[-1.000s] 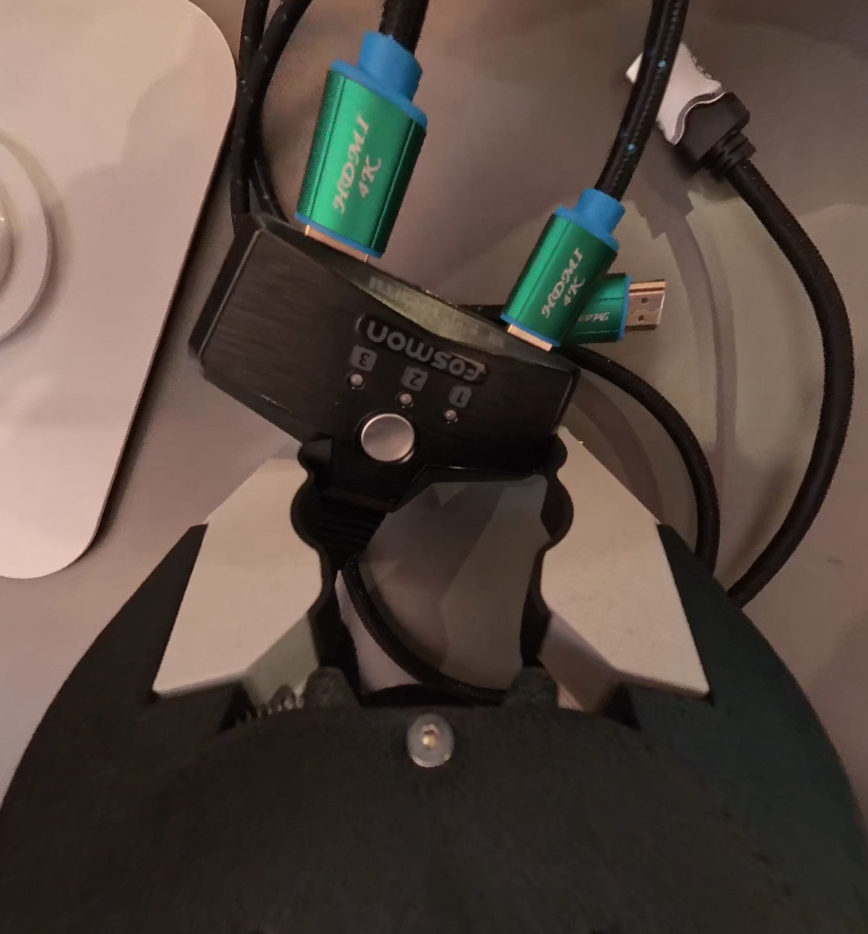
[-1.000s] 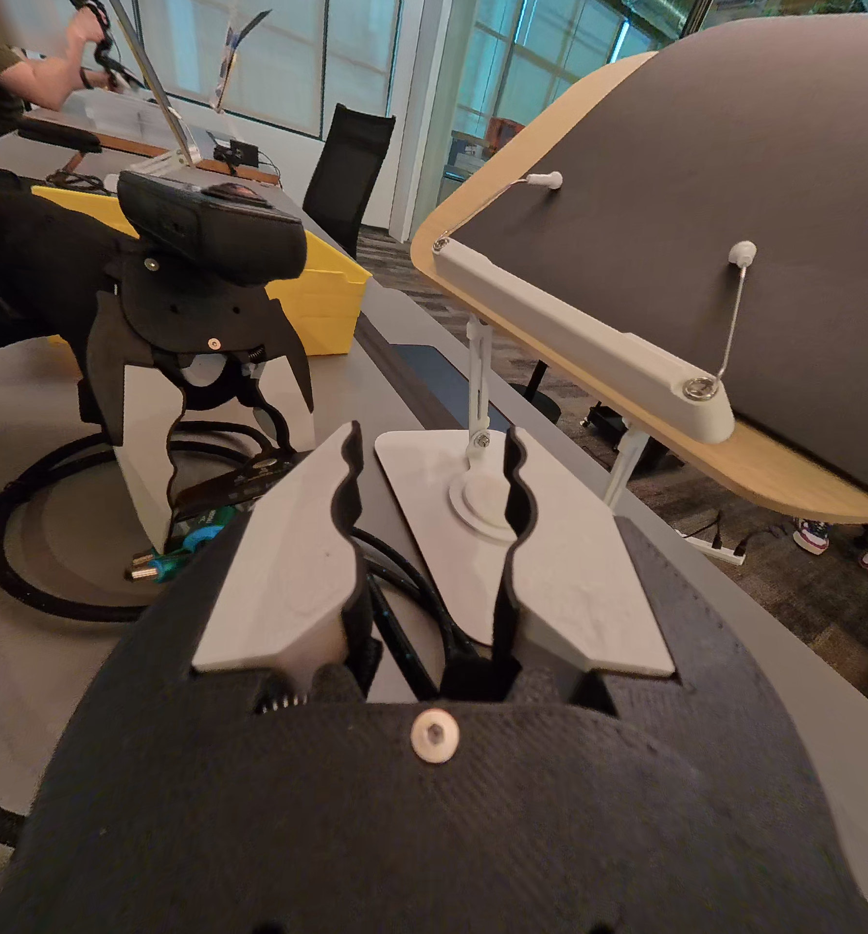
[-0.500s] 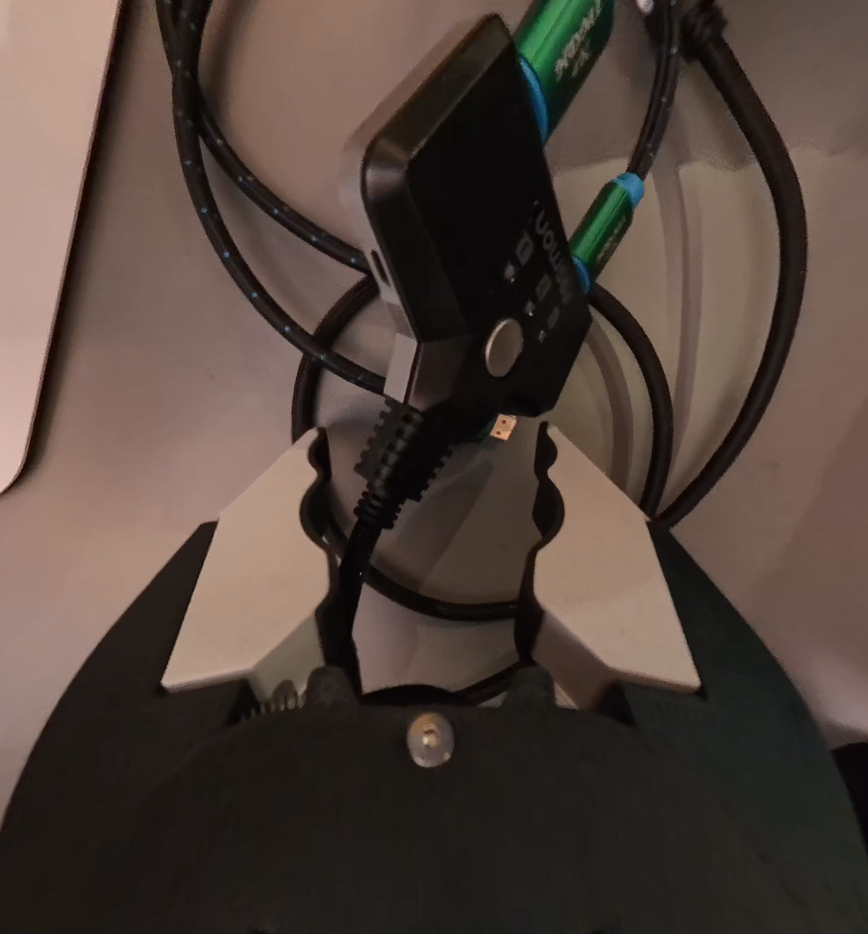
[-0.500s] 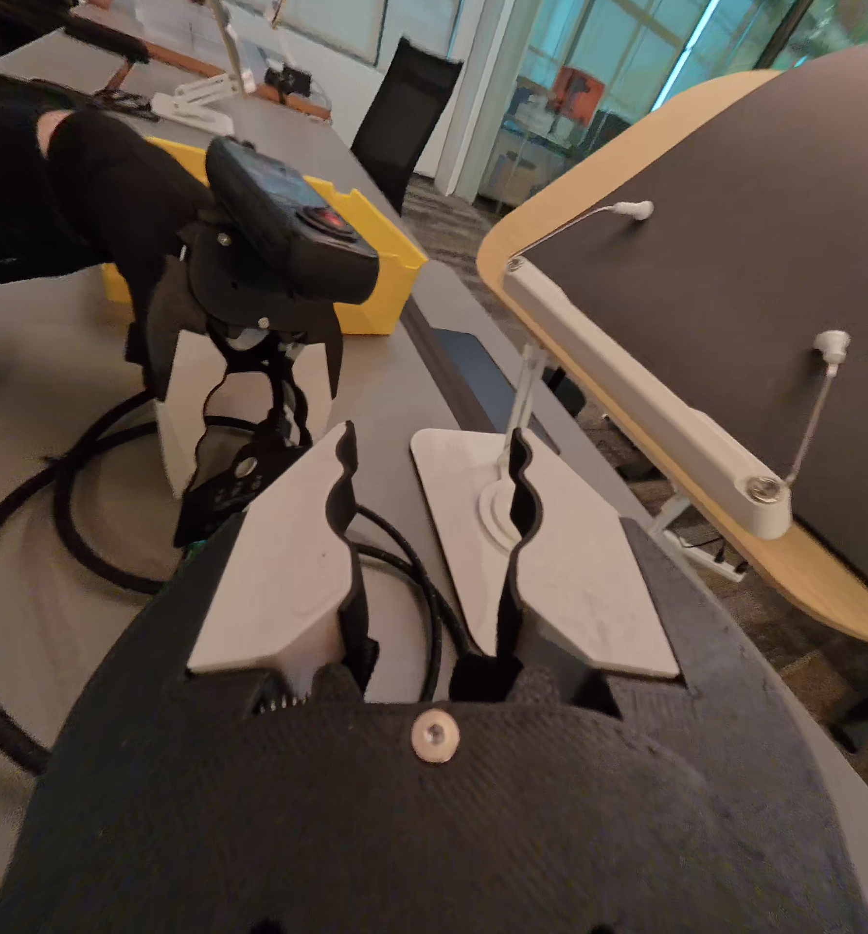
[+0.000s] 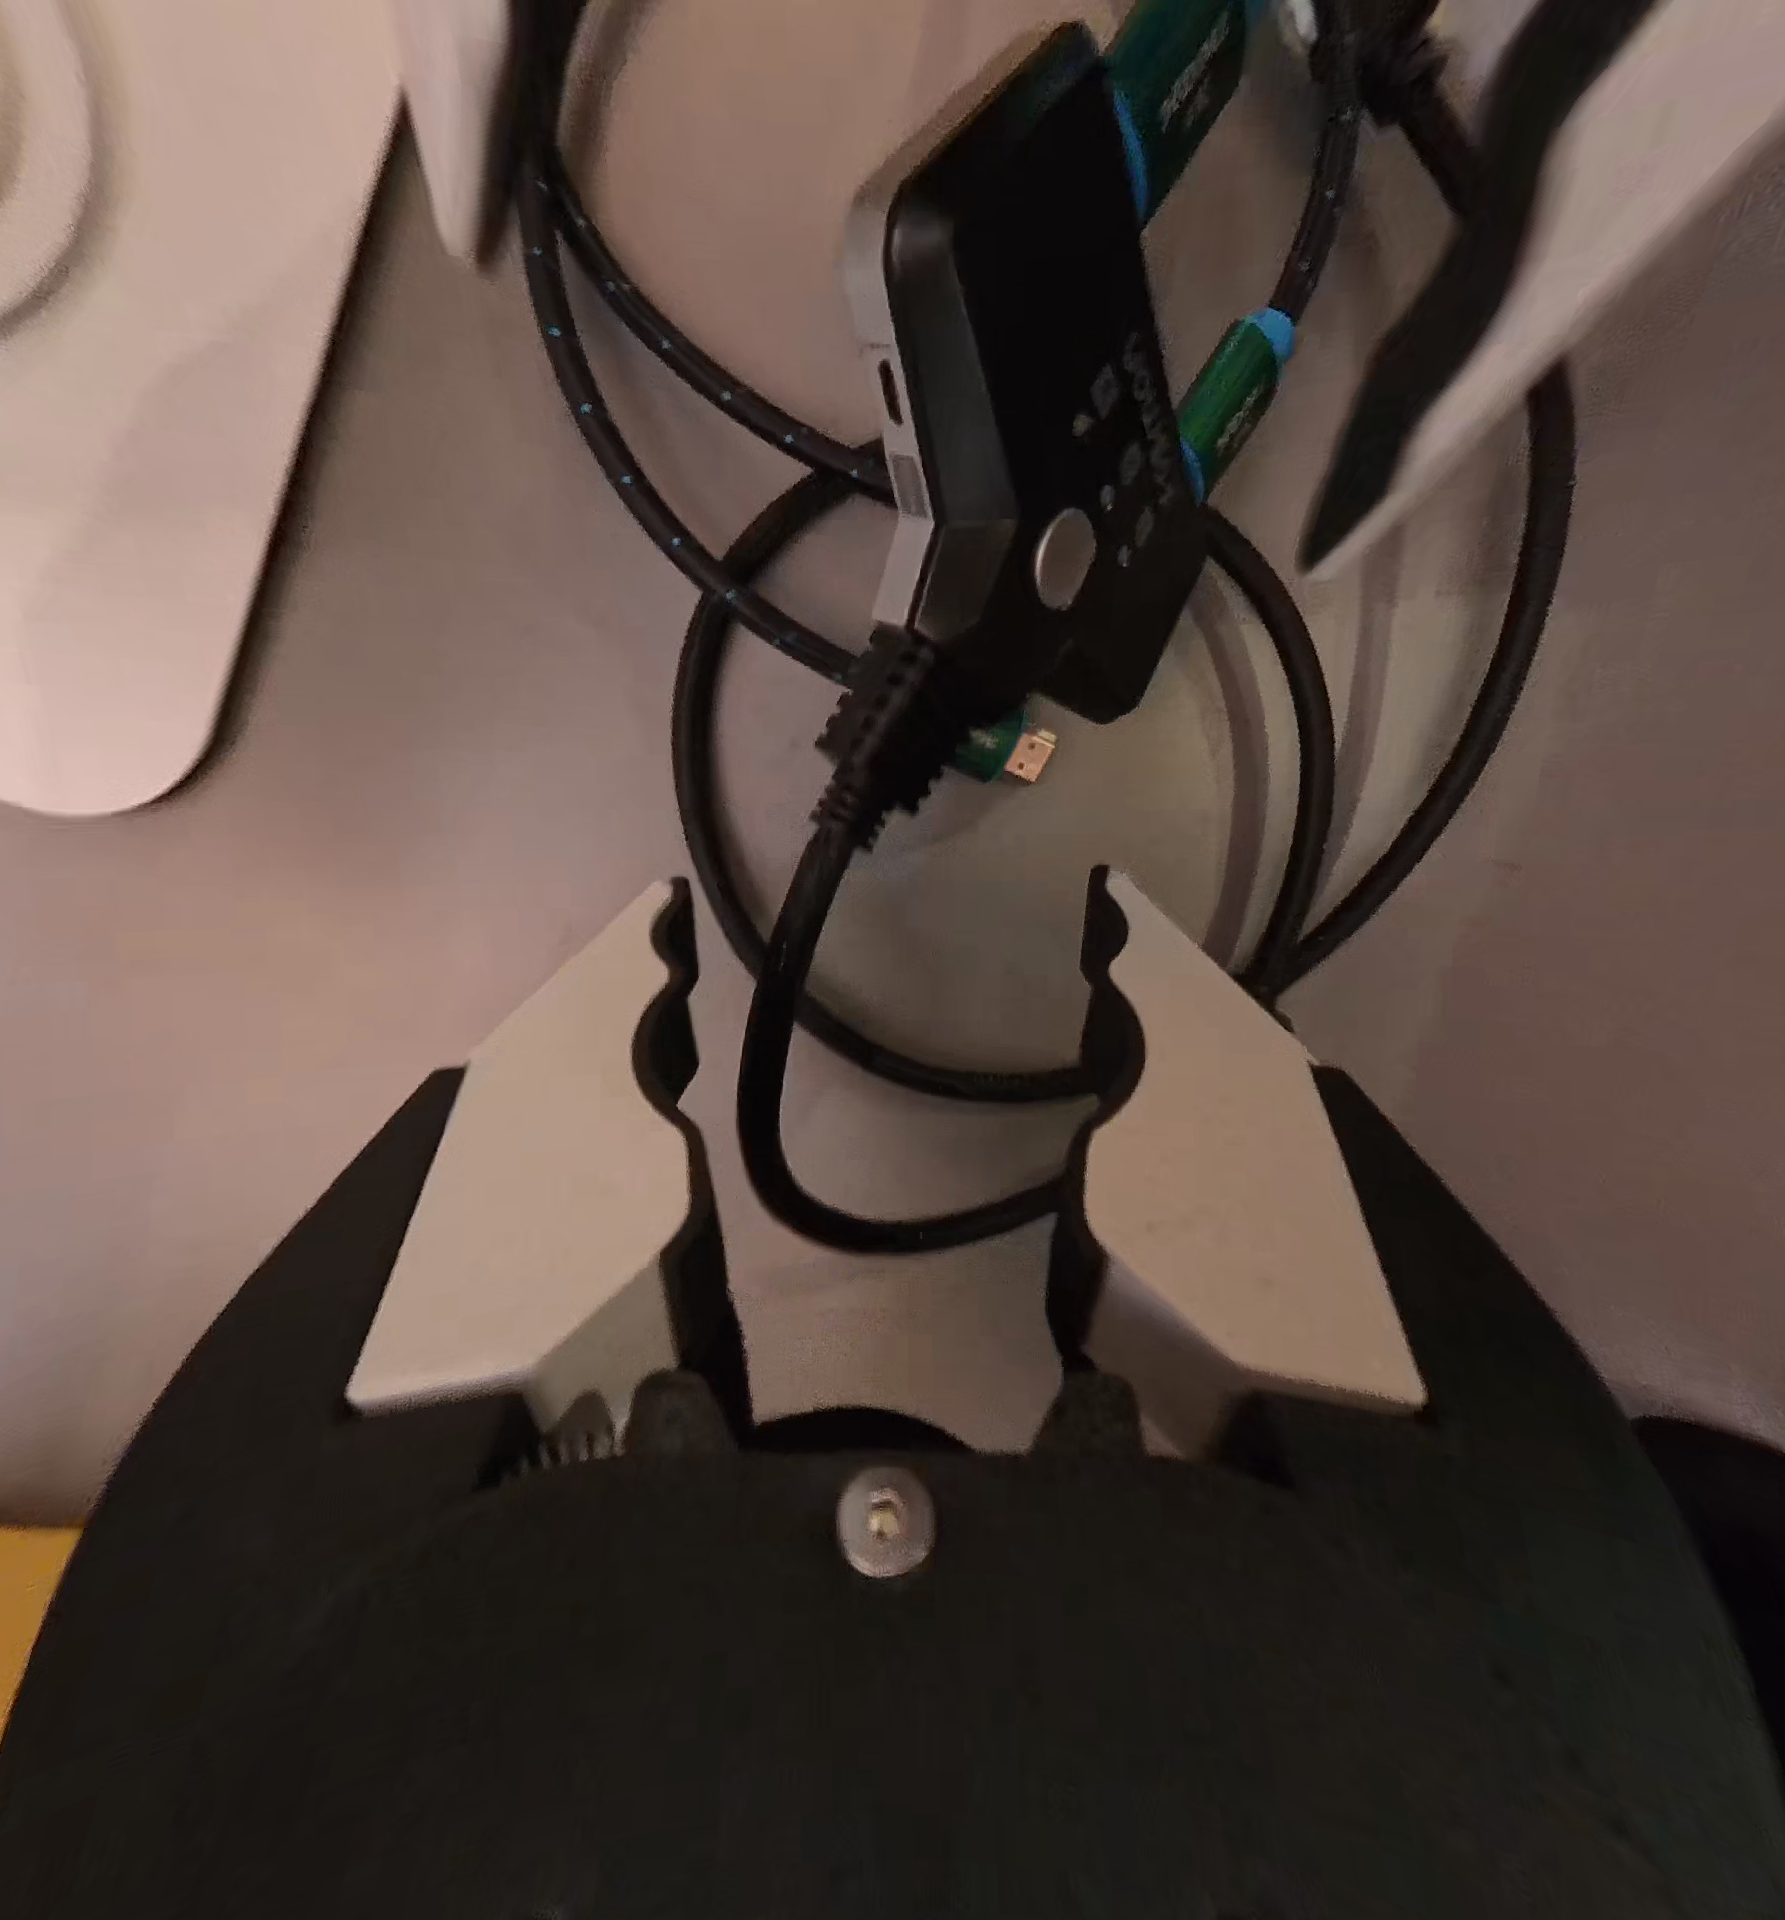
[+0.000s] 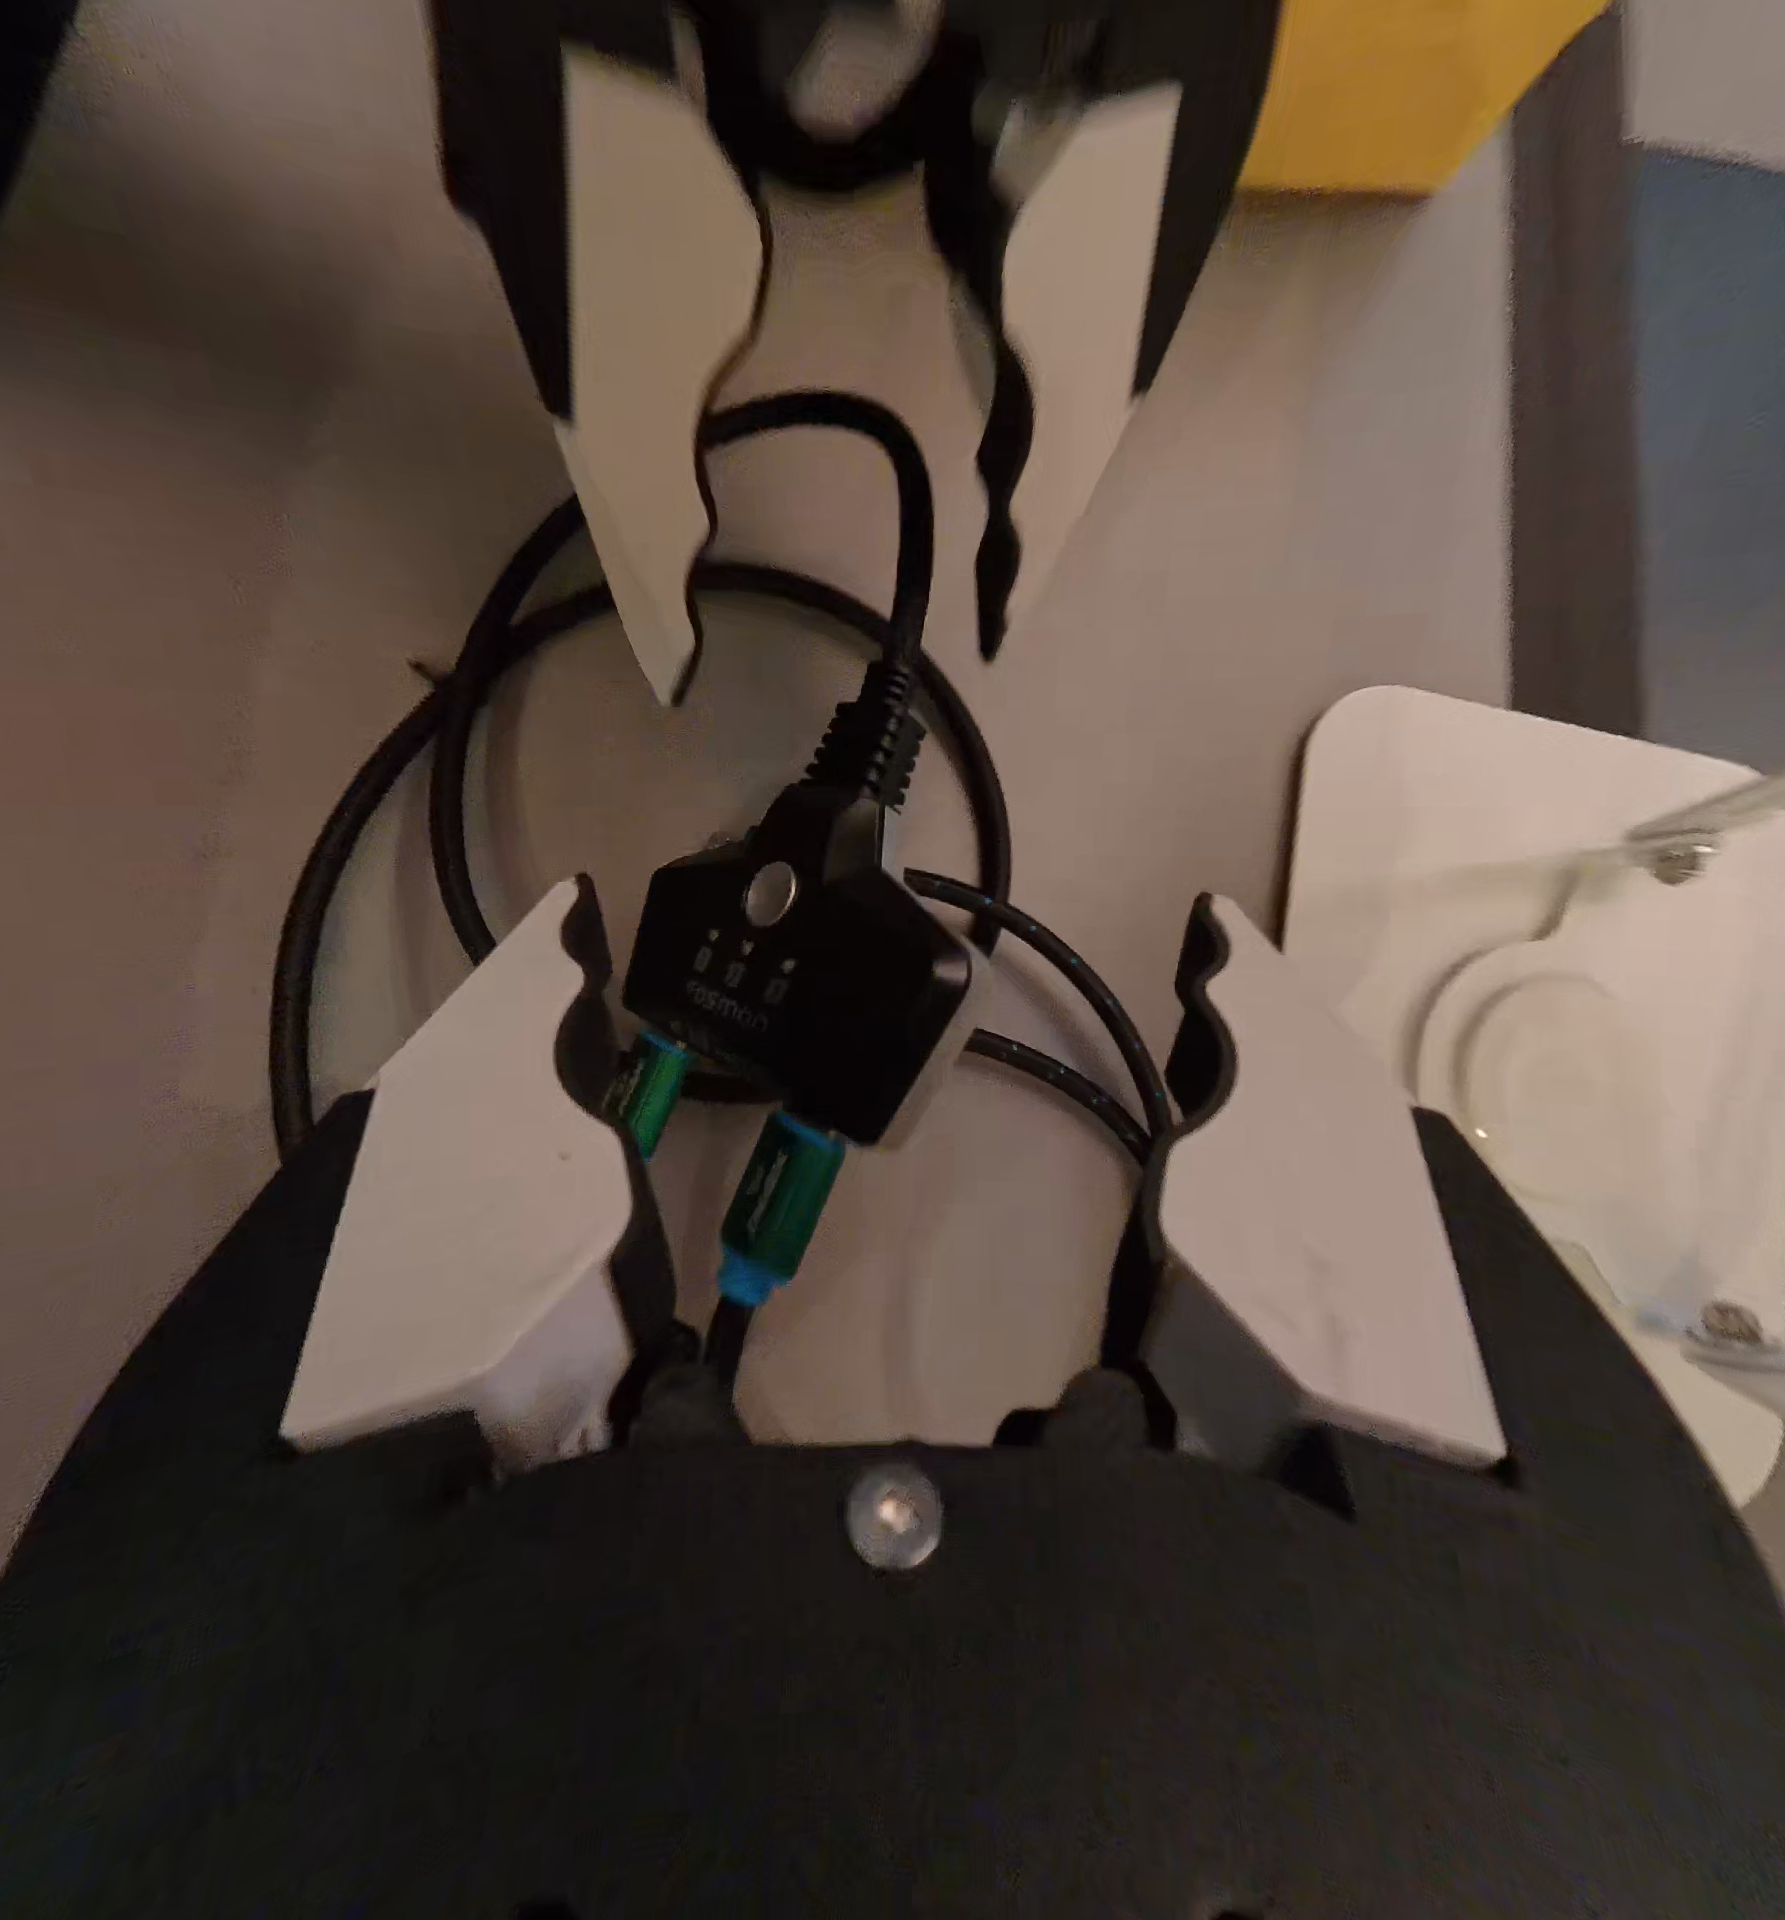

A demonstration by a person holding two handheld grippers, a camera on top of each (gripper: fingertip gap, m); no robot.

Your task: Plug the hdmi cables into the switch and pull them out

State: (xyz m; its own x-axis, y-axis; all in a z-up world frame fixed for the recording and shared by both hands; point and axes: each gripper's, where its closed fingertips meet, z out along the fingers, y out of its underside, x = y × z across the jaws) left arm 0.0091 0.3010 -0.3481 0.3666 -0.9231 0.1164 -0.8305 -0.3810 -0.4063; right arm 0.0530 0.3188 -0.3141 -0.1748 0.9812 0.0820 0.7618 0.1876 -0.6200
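The black HDMI switch (image 6: 794, 997) lies tilted on the grey table, with two green plugs (image 6: 779, 1205) in its ports. My right gripper (image 6: 893, 904) is open, its fingers either side of the switch without touching it. My left gripper (image 5: 888, 899) is open and empty, a little short of the switch (image 5: 1033, 395). It also shows in the right wrist view (image 6: 831, 655), pointing down at the switch's tail. The switch's own black cable (image 5: 784, 1039) loops between the left fingers. A loose green plug (image 5: 1013, 753) pokes out under the switch.
Black braided cables (image 6: 368, 831) coil around the switch. A white stand base (image 6: 1490, 935) sits to the right in the right wrist view and another part of it (image 5: 140, 416) at the left in the left wrist view. A yellow bin (image 6: 1387, 104) is behind. It is some 5 centimetres from my left tips to the loose green plug (image 5: 1013, 753).
The switch tipped from flat onto its edge and my left gripper backed away from it. My right gripper swung down over the switch and opened wider.
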